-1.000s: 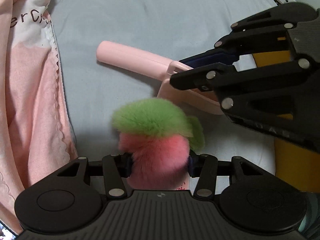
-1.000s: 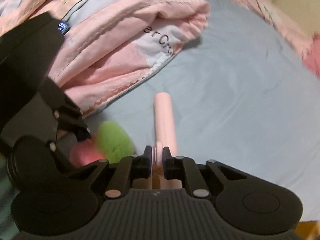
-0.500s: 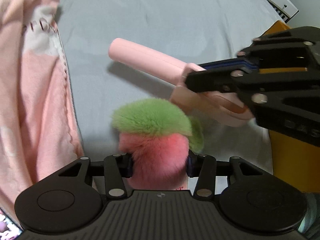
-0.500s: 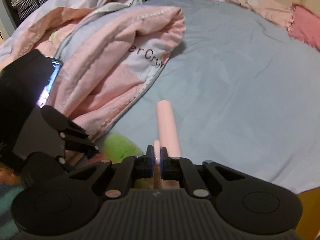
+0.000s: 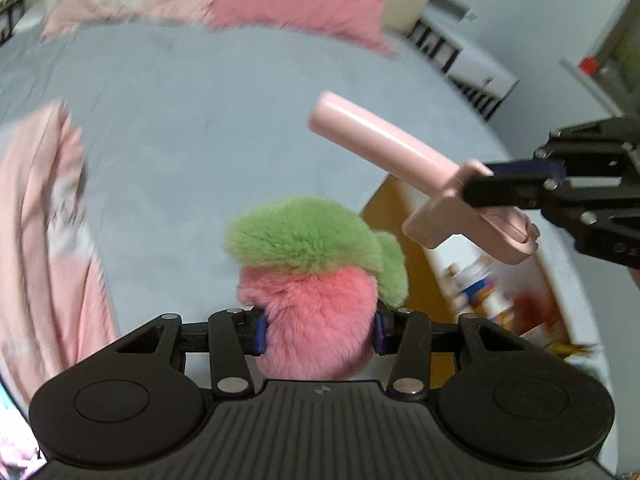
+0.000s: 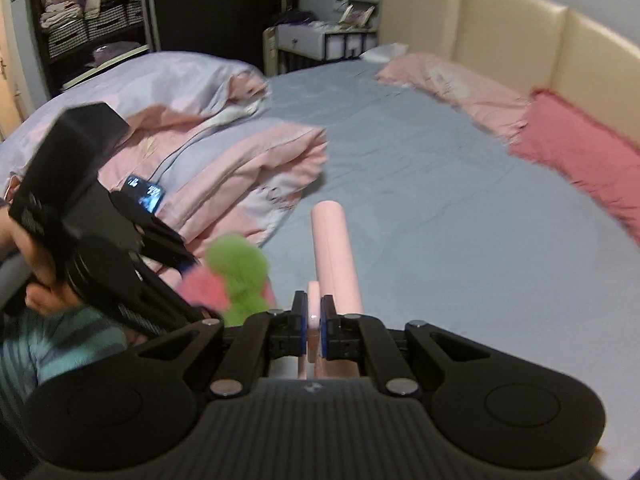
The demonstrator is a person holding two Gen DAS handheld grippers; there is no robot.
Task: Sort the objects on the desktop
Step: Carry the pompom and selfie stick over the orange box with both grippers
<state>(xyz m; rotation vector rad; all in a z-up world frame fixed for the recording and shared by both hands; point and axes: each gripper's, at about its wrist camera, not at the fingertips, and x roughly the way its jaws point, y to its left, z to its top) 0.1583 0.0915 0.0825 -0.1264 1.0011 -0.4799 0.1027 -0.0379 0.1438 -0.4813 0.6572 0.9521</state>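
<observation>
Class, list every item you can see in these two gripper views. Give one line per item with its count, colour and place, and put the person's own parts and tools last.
Plush toy: one, pink with a green top, held in the left gripper, above the bed.
Pink handheld device: one, pale pink with a long tube, held in the right gripper, above the bed.
Bed sheet: one, grey-blue, covering the mattress.
Quilt: one, pink and white, bunched on the left in the right wrist view.
Pillows: two, pale pink and deeper pink, along the headboard.
Headboard: one, cream, padded, behind the pillows.
Phone: one, screen lit, on the quilt.
Left gripper: black, closed on the plush toy.
Right gripper: black, clamped on the device.
</observation>
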